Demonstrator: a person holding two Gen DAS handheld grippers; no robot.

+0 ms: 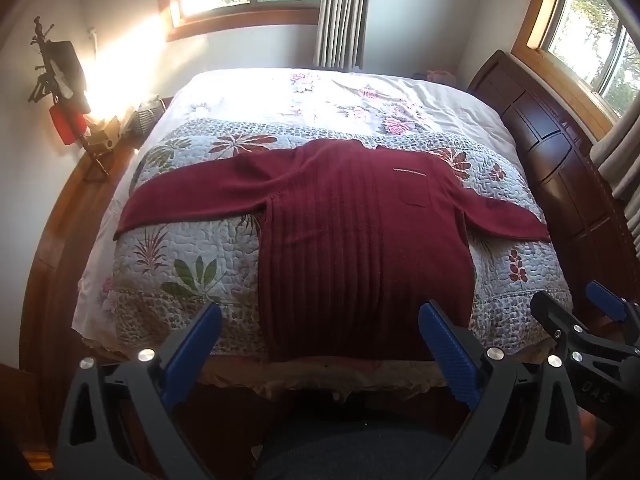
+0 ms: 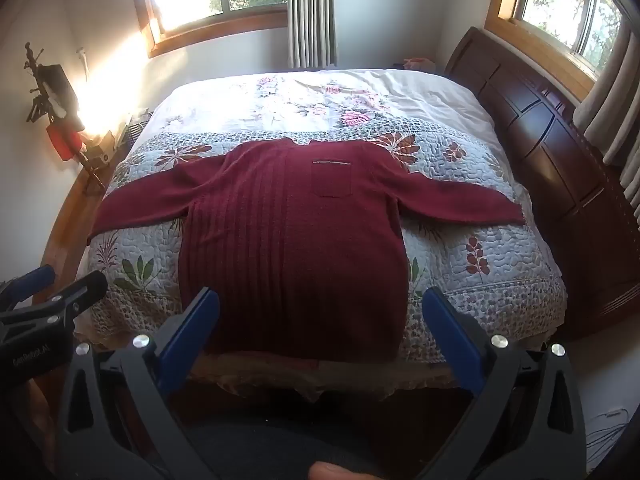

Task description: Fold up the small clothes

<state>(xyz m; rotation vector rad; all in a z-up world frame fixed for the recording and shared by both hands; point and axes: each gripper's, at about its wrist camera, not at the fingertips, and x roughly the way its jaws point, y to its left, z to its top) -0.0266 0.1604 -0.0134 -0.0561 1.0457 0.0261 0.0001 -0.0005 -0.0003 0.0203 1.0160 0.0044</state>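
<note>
Sweater [image 1: 360,248] time has not begun yet. It is dark red and lies flat on the flowery quilt [image 1: 168,272] of the bed, front side up, with a little pocket [image 1: 414,188] showing. Both sleeves stick straight out to the sides, and its bottom edge lies at the near end of the bed.

Both tools hang back from the bed, not touching the cloth. The left gripper [image 1: 320,344] has its blue fingers [image 1: 448,352] spread wide apart with nothing between them. The right gripper [image 2: 320,332] is spread wide too and holds nothing.

What could go wrong? The knit looks thick and floppy, so I think a pinch could grab the quilt underneath too and drag it along. If only the top layer gets pinched, the sweater could bunch up. The long sleeves could also flop crooked and make a messy fold
</note>
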